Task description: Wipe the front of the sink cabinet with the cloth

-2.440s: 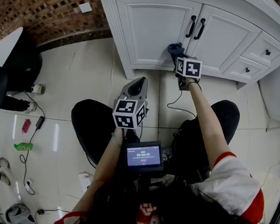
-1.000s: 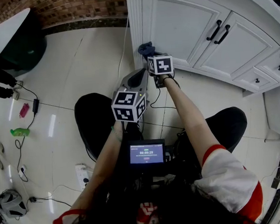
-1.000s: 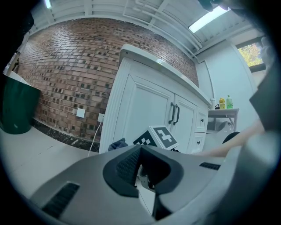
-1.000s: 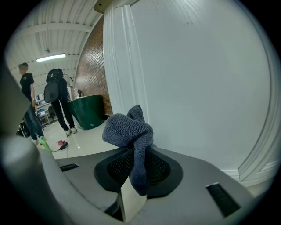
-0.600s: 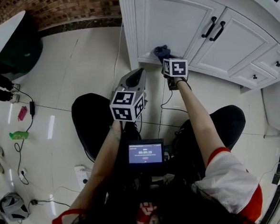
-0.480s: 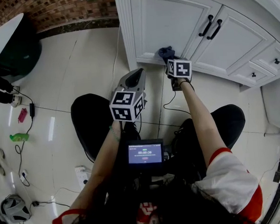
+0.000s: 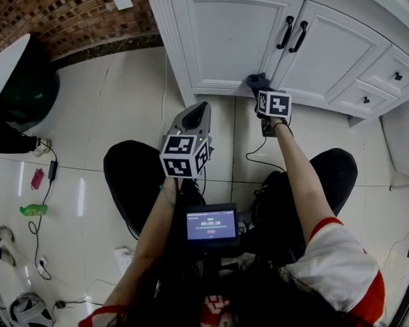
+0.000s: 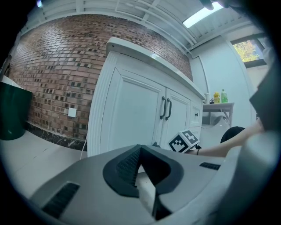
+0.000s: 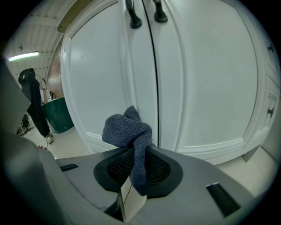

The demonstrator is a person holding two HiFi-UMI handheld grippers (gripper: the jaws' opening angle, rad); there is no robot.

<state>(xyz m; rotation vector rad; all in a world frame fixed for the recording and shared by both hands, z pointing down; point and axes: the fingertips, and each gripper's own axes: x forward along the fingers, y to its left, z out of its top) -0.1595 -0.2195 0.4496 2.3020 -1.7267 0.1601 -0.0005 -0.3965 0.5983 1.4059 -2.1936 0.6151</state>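
Cloth (image 9: 127,129) clamped in right gripper (image 9: 137,165), jaws closed narrow on a hanging tail of it, bulk balled up ahead of the tips. Makes a soft pad that leads the tool, so probably fabric rather than plastic meets the paint. Ball lies against cabinet (image 7: 230,32) front, low down, at the seam between the two doors and well under the black handles (image 7: 288,33). Contact looks real in right gripper view, though exact touch line sits hidden behind the wad. Head view puts the wad at the bottom rail of the left door, just above floor (image 7: 117,109). Right arm (image 7: 299,173) stretched forward and down, presumably to reach that low strip. Left gripper (image 8: 139,160) held near the body, well apart from cabinet, jaws together on nothing. Idle by the look of it, kept clear of the wiping path, merely pointing toward the doors. Judgement: wiping under way along the lower edge. No telling from here how much of the door panels, handle area and drawers (image 7: 377,84) at right remains to be covered. Grip on a thin tail only, so wad may roll or slip out under firm sideways pressure. Light, steady push along the rail seems the call, with the ball kept ahead of the tips.
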